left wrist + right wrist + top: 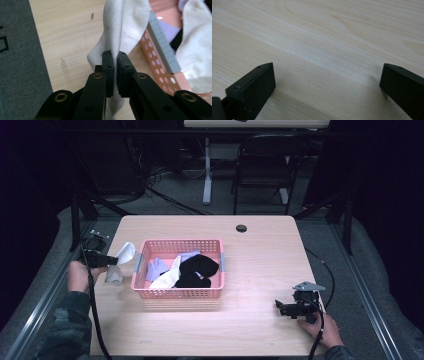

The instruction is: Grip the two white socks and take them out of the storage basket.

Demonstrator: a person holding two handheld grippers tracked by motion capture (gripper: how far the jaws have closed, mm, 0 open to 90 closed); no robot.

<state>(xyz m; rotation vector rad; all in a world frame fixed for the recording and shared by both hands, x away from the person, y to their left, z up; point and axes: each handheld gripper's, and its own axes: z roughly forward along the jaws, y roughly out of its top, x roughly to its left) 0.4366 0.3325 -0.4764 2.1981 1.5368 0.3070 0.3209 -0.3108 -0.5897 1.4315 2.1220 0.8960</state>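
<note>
Pinching a fold of the white sock (pixel 122 27), the left gripper (pixel 114 56) has its jaws almost fully together, with only the thin cloth between the pads, as the left gripper view shows at its centre. In the high view this sock (pixel 120 262) is at the left of the frame, just outside the left wall of the pink basket (pixel 177 293), one end raised near the left gripper (pixel 112 260) and the other end on the wooden table (pixel 260 255). The hold takes only a narrow fold, so I judge the cloth could slip out if the hand moves quickly. The sock also hangs very near the grey handle (pixel 163 45) of the basket and could catch there and drag the basket. Inside the basket lie a second white sock (pixel 167 277), a black garment (pixel 197 270) and a lilac cloth (pixel 159 267); a wrong reach could disturb them. The right gripper (pixel 281 307), at the lower right of the high view, rests with its jaws wide apart and empty over bare table (pixel 324 50), so it gives no help if the sock falls.
</note>
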